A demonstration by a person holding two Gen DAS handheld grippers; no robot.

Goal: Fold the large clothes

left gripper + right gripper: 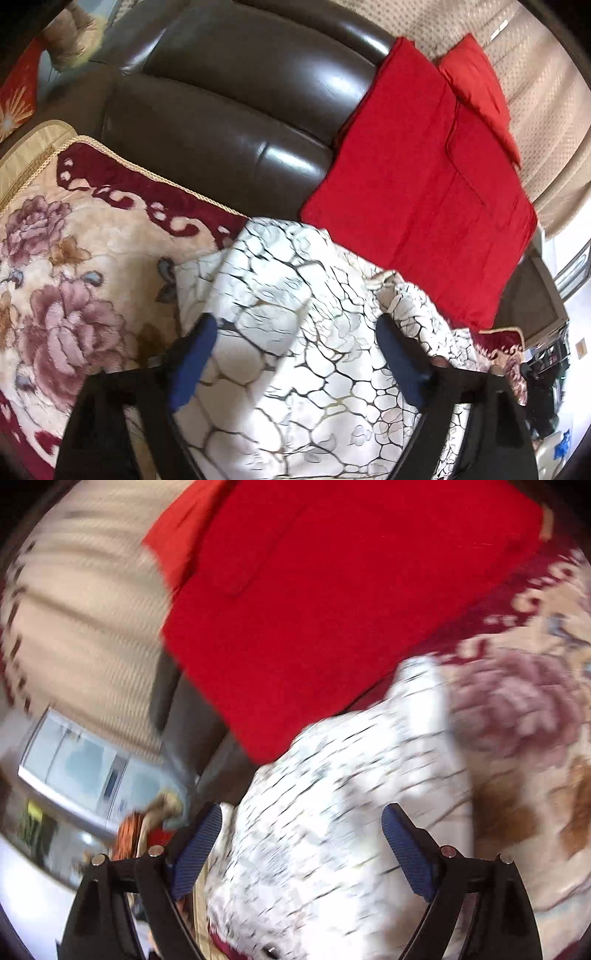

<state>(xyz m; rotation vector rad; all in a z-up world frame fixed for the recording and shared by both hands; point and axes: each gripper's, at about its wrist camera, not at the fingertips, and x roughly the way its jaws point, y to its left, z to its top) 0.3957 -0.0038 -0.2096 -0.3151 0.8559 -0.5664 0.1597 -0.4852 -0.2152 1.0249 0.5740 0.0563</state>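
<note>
A white garment with a dark crackle print lies bunched on a floral blanket on a sofa seat. It also shows, motion-blurred, in the right wrist view. My left gripper is open, its blue-padded fingers spread over the garment with cloth between them, not pinched. My right gripper is open too, fingers spread above the garment's other end. A folded red garment lies behind it, also in the right wrist view.
The floral cream and maroon blanket covers the seat. A dark brown leather sofa back rises behind. A beige curtain hangs at the right. A glass-topped table stands beyond the sofa's end.
</note>
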